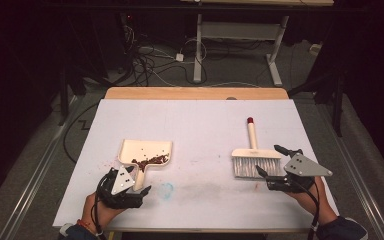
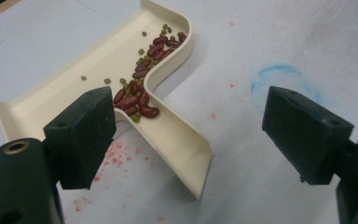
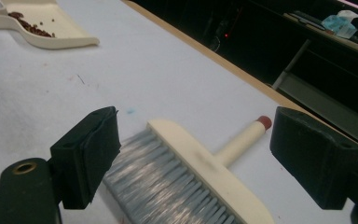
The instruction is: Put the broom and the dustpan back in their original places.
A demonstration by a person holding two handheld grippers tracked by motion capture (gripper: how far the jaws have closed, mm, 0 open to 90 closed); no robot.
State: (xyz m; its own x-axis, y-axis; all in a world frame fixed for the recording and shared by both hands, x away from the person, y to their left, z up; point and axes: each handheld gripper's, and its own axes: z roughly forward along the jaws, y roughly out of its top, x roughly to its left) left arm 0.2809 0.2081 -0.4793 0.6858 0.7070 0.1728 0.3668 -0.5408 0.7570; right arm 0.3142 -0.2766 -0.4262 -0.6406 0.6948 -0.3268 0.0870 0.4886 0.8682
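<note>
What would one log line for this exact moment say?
left tool: open, at dustpan handle | right tool: open, over hand brush | beans: in dustpan | both lie on table

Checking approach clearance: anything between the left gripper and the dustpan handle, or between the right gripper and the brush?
Nothing visible. The left gripper is open, with the dustpan handle lying on bare table between its jaws. The right gripper is open over the brush, nothing between them.
</note>
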